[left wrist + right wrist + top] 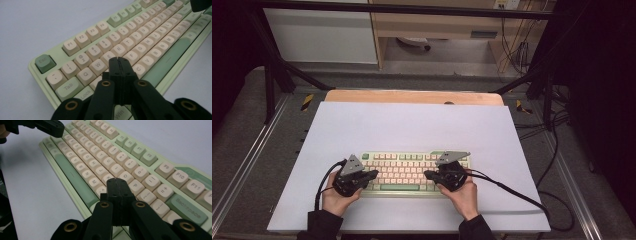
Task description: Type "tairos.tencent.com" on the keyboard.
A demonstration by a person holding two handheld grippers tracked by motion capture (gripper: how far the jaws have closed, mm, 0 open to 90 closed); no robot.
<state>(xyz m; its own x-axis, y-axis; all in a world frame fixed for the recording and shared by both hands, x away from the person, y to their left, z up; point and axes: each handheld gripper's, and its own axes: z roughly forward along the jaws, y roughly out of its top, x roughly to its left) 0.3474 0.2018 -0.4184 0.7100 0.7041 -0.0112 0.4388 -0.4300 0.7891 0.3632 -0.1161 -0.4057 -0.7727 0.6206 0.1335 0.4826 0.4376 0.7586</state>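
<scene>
A pale green keyboard is lying near the front edge of the white table sheet. The left gripper is hovering over its left key block, jaws pressed together, tips pointing down just above the keys near D in the left gripper view. The right gripper is hovering over the right key block, jaws likewise closed on nothing, tips above the keys below O and P

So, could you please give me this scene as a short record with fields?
work: typing on the keyboard with closed gripper tips
left gripper: jaws shut, tip over the keys near D
right gripper: jaws shut, tip over the keys near L
keyboard: pale green case, cream keys, green space bar
surface: white sheet on the table
contact with keys: cannot tell
</scene>
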